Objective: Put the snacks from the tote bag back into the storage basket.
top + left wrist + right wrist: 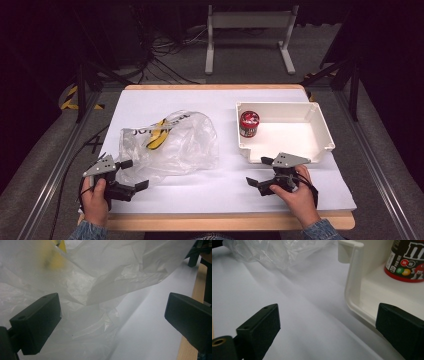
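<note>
While both grippers wait at the near edge of the table, the risks are these:

Left jaws: they stand wide apart and grasp nothing; in the left gripper view the crumpled film of the plastic bag (105,272) lies between and just beyond them.

Left gripper (129,174): it is at the bag's near left corner, almost touching the film.

Right jaws: released also, with only the white table cover (287,315) between them.

Right gripper (260,171): it is just in front of the near wall of the white bin (327,134), beside its corner.

Plastic bag: it lies on the left half of the cover, well apart from the bin; something yellow, I think a banana (157,137), shows through it.

Risk one: the film is thin and slippery, so I judge a pinch on one loose fold can slide off, or lift only the film while the content stays behind.

Risk two: if the bag is pulled by a wrong corner, the yellow thing may roll out on the table.

Risk three: a squeeze too deep can bruise the fruit.

Risk four: the candy can (249,124) stands inside the bin near its left wall; a bump of the right gripper at the rim can shift the bin and tip it.
</note>
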The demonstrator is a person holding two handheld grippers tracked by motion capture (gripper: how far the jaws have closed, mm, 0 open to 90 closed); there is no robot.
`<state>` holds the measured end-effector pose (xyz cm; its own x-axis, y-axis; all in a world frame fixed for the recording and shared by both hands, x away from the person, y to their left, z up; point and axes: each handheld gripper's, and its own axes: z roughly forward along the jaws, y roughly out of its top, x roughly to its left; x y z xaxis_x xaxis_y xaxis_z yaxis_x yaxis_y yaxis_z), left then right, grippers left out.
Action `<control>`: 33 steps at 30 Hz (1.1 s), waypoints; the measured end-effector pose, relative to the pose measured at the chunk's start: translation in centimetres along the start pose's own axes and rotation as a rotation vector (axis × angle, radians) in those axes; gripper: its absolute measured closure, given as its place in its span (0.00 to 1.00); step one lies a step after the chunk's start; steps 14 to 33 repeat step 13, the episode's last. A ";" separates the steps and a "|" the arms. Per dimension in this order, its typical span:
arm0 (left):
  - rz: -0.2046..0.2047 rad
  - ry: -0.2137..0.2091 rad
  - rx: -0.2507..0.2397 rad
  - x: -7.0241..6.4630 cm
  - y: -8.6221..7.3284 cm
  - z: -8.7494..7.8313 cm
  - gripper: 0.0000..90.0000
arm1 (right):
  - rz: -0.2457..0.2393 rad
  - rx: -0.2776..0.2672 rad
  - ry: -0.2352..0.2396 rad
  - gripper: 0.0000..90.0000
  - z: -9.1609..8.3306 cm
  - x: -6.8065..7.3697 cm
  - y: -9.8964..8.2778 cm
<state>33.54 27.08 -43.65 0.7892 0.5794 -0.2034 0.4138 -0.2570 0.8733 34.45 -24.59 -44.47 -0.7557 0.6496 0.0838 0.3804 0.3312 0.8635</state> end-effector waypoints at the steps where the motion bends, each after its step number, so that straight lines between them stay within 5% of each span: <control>1: 0.003 0.006 0.001 0.0 0.0 0.1 0.02 | 0.005 0.004 -0.009 0.06 0.0 0.0 -0.1; 7: 0.020 0.024 0.020 -0.2 0.1 0.6 0.02 | 0.008 0.041 -0.028 0.06 -0.1 0.4 -0.3; 33: 0.015 0.024 0.022 -0.2 0.0 1.3 0.01 | 0.015 0.025 -0.020 0.05 -0.3 0.3 -0.4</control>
